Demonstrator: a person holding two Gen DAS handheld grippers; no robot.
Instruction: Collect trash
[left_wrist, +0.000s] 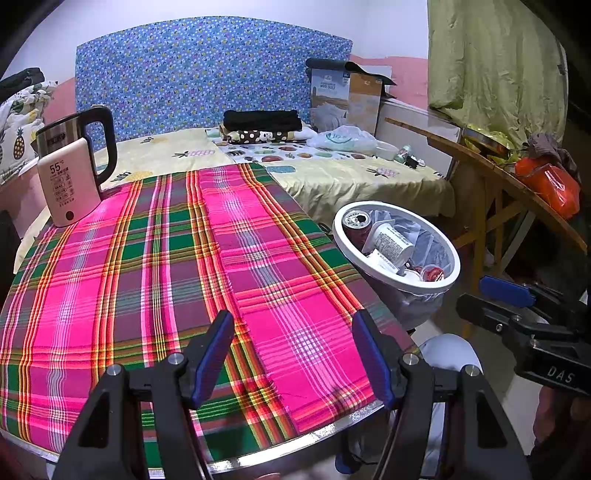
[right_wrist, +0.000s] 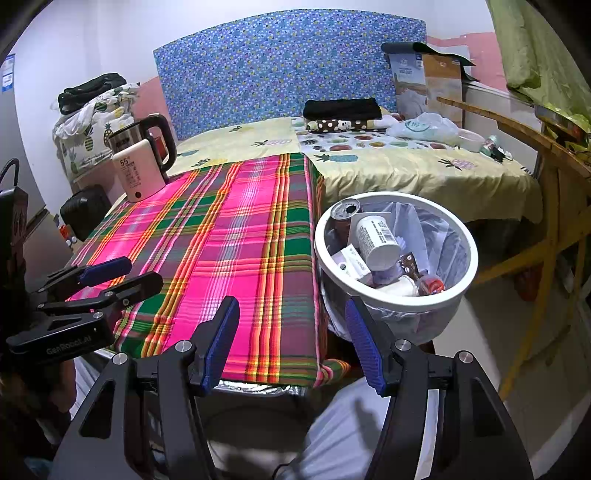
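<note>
White bin (right_wrist: 466, 284) rim hides its lower trash (right_wrist: 380, 243).

Wide bare stretch of plaid tablecloth (left_wrist: 192, 266) ahead of both grippers, nothing lying on it from near edge to far end, free to sweep across. Only blocker on top: kettle (left_wrist: 74, 166) with a white panel leaning on it, standing upright at far left corner. Off the table's right edge, white bin (right_wrist: 397, 251) just beside the cloth, mouth unobstructed from above but half filled with cans and cups; wooden folding table (right_wrist: 535, 155) crowding the right, bed (right_wrist: 406, 173) closing off the back.
</note>
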